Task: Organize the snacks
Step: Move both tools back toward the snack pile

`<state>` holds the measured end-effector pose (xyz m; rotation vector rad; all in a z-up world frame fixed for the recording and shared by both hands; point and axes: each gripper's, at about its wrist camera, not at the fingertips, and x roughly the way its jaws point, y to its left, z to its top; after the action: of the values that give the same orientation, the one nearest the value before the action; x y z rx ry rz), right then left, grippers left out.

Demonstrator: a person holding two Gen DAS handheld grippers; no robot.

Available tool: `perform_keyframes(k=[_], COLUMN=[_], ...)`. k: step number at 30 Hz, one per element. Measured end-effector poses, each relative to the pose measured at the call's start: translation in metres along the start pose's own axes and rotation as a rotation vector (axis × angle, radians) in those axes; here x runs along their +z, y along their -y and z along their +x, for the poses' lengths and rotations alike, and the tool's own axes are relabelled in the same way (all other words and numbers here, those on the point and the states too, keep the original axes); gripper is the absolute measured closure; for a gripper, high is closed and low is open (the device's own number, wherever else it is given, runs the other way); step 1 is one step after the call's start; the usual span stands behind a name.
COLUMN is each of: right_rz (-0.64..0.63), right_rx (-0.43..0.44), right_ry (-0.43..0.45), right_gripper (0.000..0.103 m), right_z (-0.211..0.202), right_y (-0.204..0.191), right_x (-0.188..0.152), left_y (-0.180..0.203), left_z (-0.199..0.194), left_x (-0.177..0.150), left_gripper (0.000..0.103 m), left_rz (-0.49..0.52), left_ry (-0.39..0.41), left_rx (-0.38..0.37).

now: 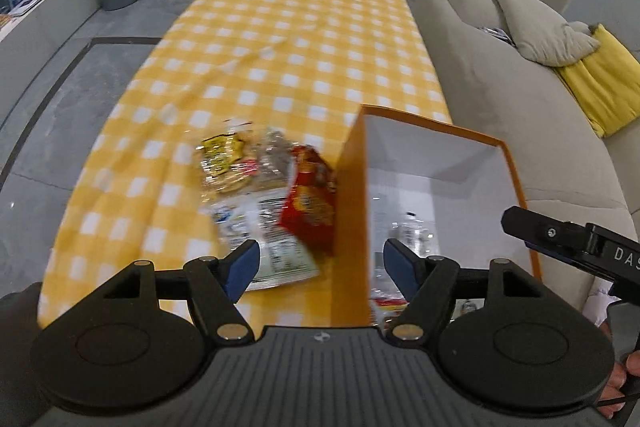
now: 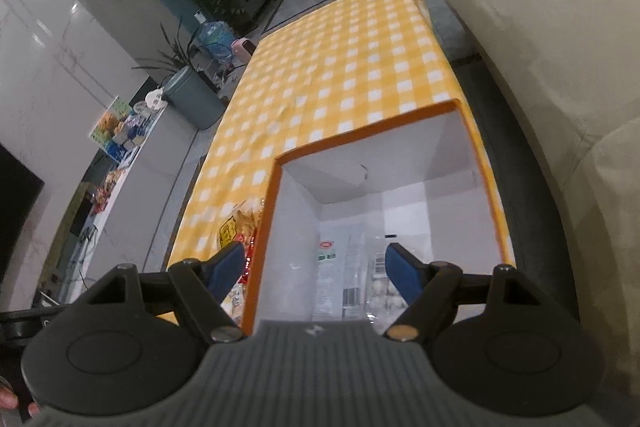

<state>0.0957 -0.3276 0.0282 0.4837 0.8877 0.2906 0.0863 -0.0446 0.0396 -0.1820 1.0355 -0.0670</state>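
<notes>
**While both grippers hang empty: between packets**

With jaws spread and nothing between the pads, left gripper (image 1: pixel 320 267) over the box wall, right gripper (image 2: pixel 316 269) above the orange box (image 2: pixel 486 183). Mid-sort, apparently: clear packets (image 2: pixel 352 279) already inside, lying lengthwise along the box. Next, down onto the pile just left of the box: red bag (image 1: pixel 310 203), long axis pointing away, possibly leaning on the wall; blurred.

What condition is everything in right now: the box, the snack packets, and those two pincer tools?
Orange box: open-topped, upright, clear packets lying inside.
Red snack packet: outside, against the box wall.
Yellow snack packet: on the checked tablecloth.
Left gripper: open, empty.
Right gripper: open, empty, over the box.
</notes>
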Motion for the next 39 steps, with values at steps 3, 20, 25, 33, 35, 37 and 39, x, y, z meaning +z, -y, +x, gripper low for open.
perform_keyframes(k=[3, 20, 25, 33, 35, 37, 39], right_rz=[-0.029, -0.438, -0.416, -0.513, -0.506, -0.513, -0.513], right_rx=[0.004, 0.045, -0.014, -0.116, -0.176, -0.242, -0.305], right_ry=[-0.007, 0.135, 0.018, 0.028, 0.024, 0.021, 0.024], right_gripper=[0.027, 0.029, 0.029, 0.023, 0.023, 0.023, 0.023], right_z=[0.003, 0.059, 0.101, 0.139, 0.152, 0.165, 0.177], right_y=[-0.013, -0.143, -0.154, -0.171, -0.173, -0.173, -0.173], right_x=[-0.003, -0.097, -0.115, -0.142, -0.142, -0.143, -0.142], left_y=[-0.020, -0.136, -0.141, -0.163, -0.168, -0.176, -0.184], left_z=[-0.004, -0.002, 0.009, 0.032, 0.034, 0.037, 0.040], left_x=[0.001, -0.007, -0.010, -0.013, -0.012, -0.012, -0.012], left_gripper=[0.020, 0.020, 0.020, 0.020, 0.020, 0.020, 0.020], left_rz=[-0.038, -0.190, -0.144, -0.223, -0.237, -0.264, -0.292], left_ry=[0.001, 0.005, -0.001, -0.053, -0.054, -0.055, -0.065], left_rx=[0.017, 0.042, 0.030, -0.068, -0.058, -0.061, -0.069])
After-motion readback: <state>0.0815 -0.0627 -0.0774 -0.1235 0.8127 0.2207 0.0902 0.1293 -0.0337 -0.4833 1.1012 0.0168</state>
